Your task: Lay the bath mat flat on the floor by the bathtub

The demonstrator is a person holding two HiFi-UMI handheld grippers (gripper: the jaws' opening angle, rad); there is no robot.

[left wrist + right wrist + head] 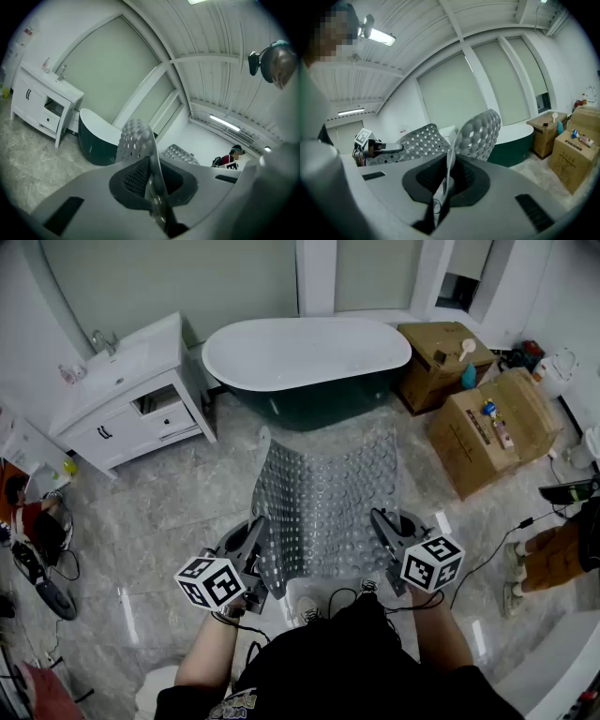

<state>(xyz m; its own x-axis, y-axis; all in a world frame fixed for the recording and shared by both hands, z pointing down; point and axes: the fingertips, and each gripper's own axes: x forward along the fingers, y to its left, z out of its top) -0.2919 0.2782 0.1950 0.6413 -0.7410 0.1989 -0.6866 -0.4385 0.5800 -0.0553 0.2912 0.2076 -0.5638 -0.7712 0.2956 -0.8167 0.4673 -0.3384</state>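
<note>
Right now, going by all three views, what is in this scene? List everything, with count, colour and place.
bath mat: 1, clear grey, bubbled and perforated, held up in front of the bathtub, not yet flat
bathtub: 1, white inside, dark green outside, top centre
vanity: 1, white, with basin, left of the bathtub
cardboard boxes: 2, brown, right of the bathtub, small items on top
bystander: 1, tan shorts, only legs show, right edge
floor: grey marbled tiles
left gripper: 1, grey, shut on the bath mat's near left edge
right gripper: 1, grey, shut on the bath mat's near right edge
</note>
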